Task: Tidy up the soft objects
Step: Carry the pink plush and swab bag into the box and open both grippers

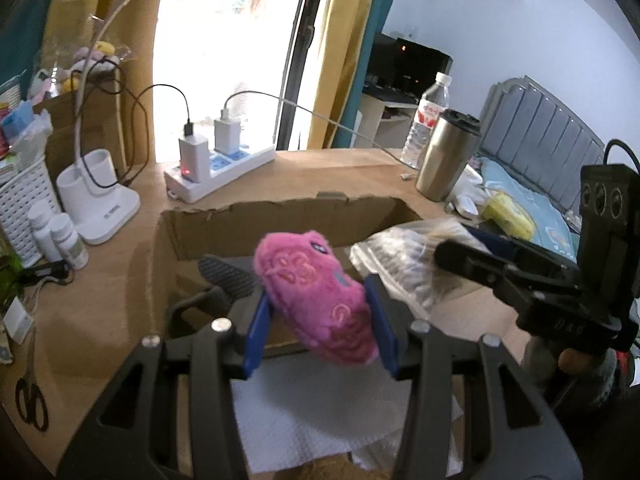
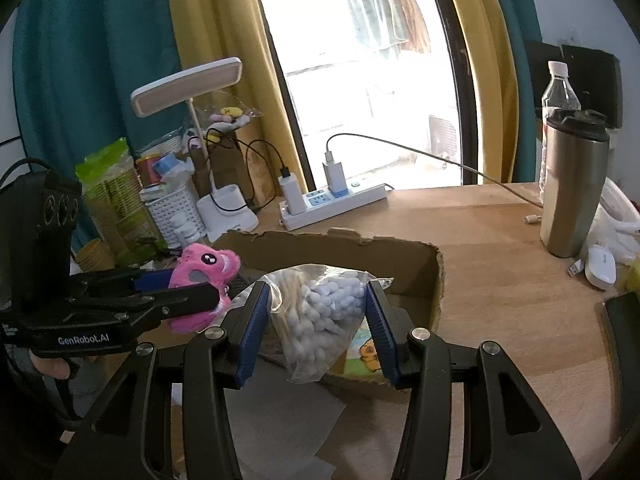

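Observation:
My left gripper (image 1: 318,320) is shut on a pink plush toy (image 1: 316,300), held in the air over the near side of an open cardboard box (image 1: 280,216). From the right wrist view the same pink plush toy (image 2: 204,276) shows at the left, pinched in the left gripper (image 2: 208,300). My right gripper (image 2: 316,320) is shut on a clear bag of cotton swabs (image 2: 316,316), also above the cardboard box (image 2: 400,256). In the left wrist view that bag of cotton swabs (image 1: 400,264) hangs to the right of the toy, with the right gripper (image 1: 452,260) partly blurred.
A wooden table (image 2: 500,280) carries a white power strip (image 1: 220,172) with chargers, a desk lamp base (image 1: 100,200), small white bottles (image 1: 60,236), a steel tumbler (image 2: 572,188), a water bottle (image 2: 560,92) and a white mouse (image 2: 602,266). Scissors (image 1: 30,396) lie near left. White paper (image 1: 332,412) lies below the grippers.

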